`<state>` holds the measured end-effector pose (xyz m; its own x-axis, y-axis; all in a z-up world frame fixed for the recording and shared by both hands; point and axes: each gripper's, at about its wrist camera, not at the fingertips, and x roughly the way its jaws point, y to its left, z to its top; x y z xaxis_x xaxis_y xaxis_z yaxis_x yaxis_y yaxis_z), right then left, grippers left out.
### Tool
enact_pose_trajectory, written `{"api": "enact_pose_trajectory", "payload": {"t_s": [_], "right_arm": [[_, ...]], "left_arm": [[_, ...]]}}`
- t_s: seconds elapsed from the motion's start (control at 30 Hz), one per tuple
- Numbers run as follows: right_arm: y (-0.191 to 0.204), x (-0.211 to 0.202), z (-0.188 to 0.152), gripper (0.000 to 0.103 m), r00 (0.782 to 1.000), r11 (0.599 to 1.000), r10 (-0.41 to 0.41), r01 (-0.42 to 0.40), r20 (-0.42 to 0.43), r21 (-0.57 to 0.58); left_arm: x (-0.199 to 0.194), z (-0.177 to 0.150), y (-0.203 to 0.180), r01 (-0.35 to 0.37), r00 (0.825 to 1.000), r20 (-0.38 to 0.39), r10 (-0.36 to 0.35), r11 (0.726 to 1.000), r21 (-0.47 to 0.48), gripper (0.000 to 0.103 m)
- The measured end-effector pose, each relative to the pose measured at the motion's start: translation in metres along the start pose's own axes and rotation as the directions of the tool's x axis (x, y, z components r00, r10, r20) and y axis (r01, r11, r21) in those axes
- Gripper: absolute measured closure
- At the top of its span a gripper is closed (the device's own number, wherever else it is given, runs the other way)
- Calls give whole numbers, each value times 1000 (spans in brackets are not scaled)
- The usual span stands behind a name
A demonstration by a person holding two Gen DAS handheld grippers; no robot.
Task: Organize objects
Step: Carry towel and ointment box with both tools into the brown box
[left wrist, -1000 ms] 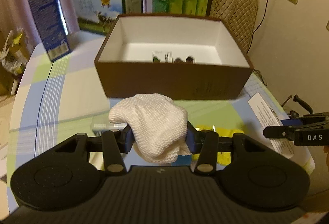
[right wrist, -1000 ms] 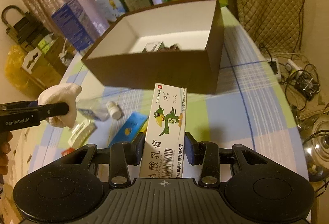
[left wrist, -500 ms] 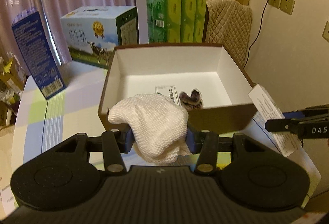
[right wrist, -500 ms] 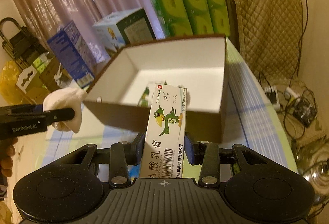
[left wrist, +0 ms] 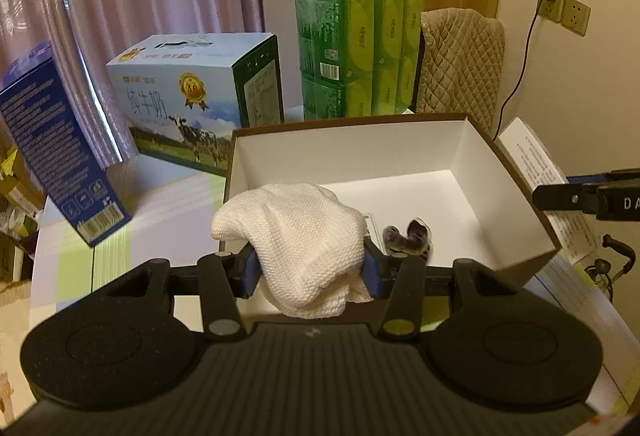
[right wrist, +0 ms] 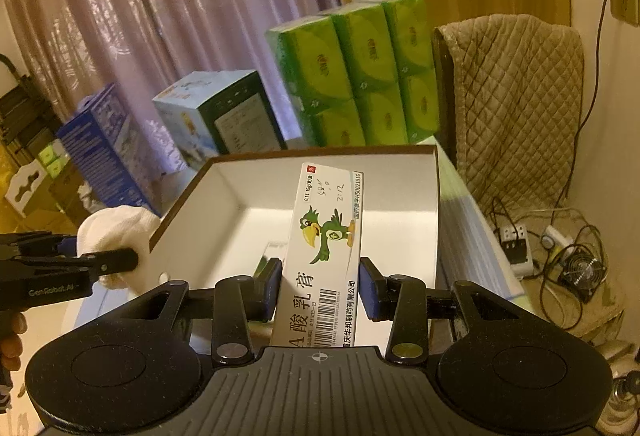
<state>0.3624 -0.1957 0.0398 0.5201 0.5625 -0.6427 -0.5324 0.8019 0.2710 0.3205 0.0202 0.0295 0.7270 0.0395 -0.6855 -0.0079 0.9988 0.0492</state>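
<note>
Since the earlier frames both claws have come up off the counter and forward; the brown box now sits below them with its white floor in full view. Left claw pinches the white knitted cloth, held over the near left part of the box, one fold hanging below the jaws. Right claw pinches the ointment carton, upright, over the box's near wall. A small dark item and a clear packet already lie inside. Risks, as judged: the drooping cloth could snag the near rim on release and slide outside; the tall carton, dropped from this height, may tip or land on the items below; both claws share one opening and could collide if they descend together.
</note>
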Motion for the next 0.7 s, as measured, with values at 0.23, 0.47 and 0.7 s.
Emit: {"api": "enact_pose_trajectory", "payload": {"t_s": [0.23,0.47,0.7], "right_arm": [[-6,32,12,66,999,999,-43,43,-23,-1],[-16,57,9,66,994,997,-83,83,-65,-9],[-21,74,3,66,990,995,-100,99,-99,-16]], "left_arm": [[30,17,4,1,1000,-22,0,999,46,58],[63,20,8,7,997,-81,-2,998,63,58],[85,17,8,14,990,-140,1,994,108,58]]}}
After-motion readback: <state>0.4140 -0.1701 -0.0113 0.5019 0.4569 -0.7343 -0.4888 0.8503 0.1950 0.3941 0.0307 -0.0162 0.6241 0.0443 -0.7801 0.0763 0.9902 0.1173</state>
